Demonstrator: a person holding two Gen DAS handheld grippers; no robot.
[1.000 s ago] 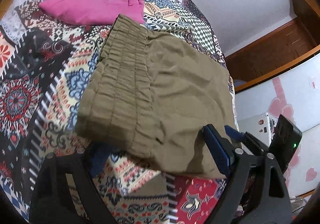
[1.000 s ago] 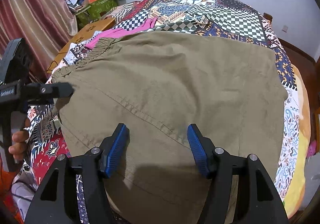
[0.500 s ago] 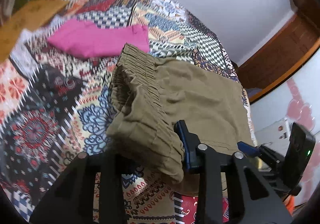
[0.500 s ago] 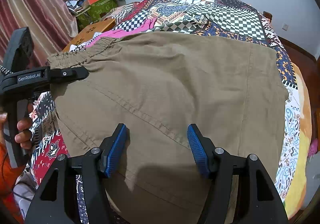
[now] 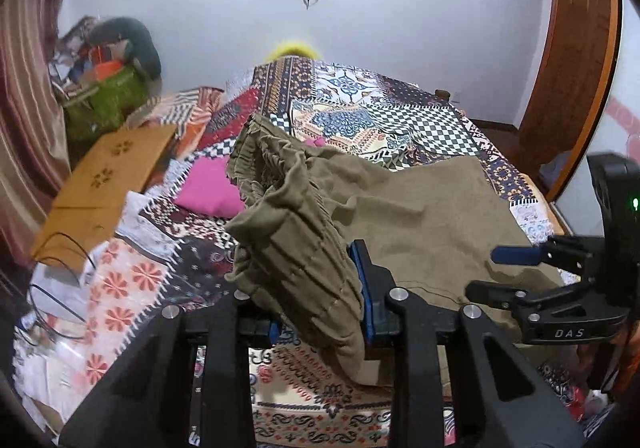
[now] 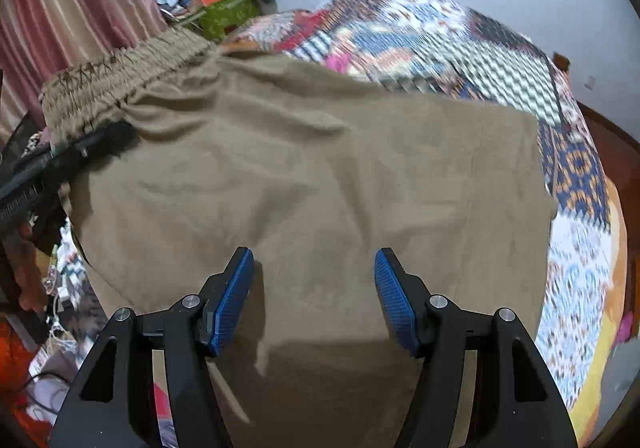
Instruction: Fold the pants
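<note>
Patchwork bedding (image 5: 376,119) is covering the bed on which the olive pants (image 5: 432,215) are lying, a pink garment (image 5: 208,187) just beyond them. Left gripper (image 5: 316,312): its jaws have just been closing and are now pinching the gathered waistband (image 5: 288,248), which is bunching up between and ahead of them. Right gripper (image 6: 314,296): its jaws are standing spread over the flat cloth, gripping nothing. To fold well, the pinched waistband probably needs carrying across in one smooth arc toward the far edge — while the right jaws are pressing or pinning the cloth below them so it is not dragging. Readable writing: "DAS" (image 5: 568,333) on the right gripper's body.
</note>
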